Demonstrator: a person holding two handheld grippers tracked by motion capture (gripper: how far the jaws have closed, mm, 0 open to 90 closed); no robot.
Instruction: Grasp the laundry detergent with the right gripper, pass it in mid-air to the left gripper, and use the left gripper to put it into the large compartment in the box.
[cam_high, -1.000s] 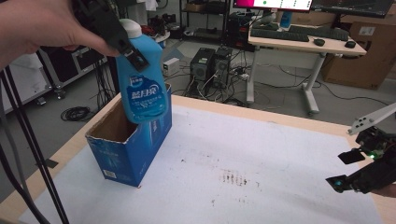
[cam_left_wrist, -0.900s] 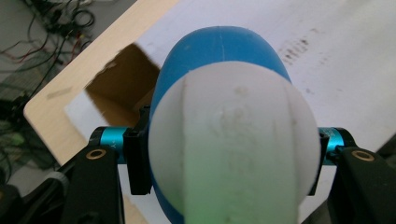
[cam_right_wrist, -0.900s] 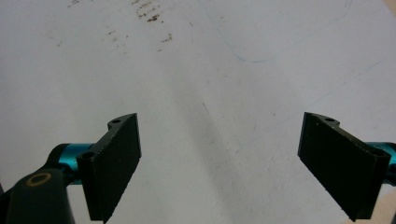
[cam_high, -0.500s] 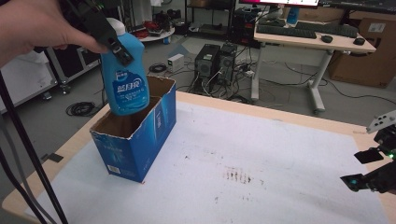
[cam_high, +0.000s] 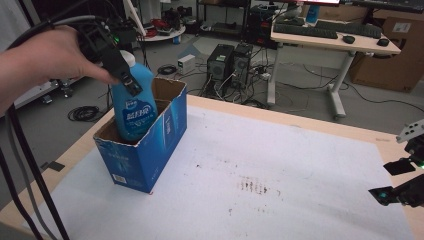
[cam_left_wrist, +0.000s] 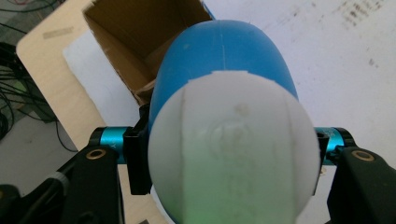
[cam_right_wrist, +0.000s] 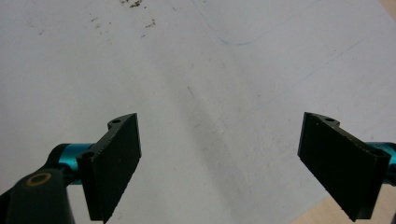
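A blue bottle (cam_high: 134, 107) with a white cap (cam_left_wrist: 233, 149) hangs upright, its lower half inside an open blue cardboard box (cam_high: 150, 150) at the table's left. My left gripper (cam_high: 122, 70) is shut on the bottle just below the cap, with a hand behind it. In the left gripper view the cap sits between the two black jaws, and the box's brown inside (cam_left_wrist: 140, 32) lies below. At the table's right edge my right gripper (cam_high: 400, 180) stands open over the white table cover (cam_right_wrist: 210, 93), nothing between its fingers (cam_right_wrist: 116, 163).
The white cover (cam_high: 280, 170) carries dark smudges (cam_high: 252, 186) near the middle. Black cables (cam_high: 20, 165) trail down at the left. Beyond the table stand computer towers (cam_high: 230, 60), a desk (cam_high: 335, 40) and cardboard boxes (cam_high: 390, 55).
My left gripper has lowered the blue bottle from above the box down into it. The right gripper has shifted slightly at the table's right edge.
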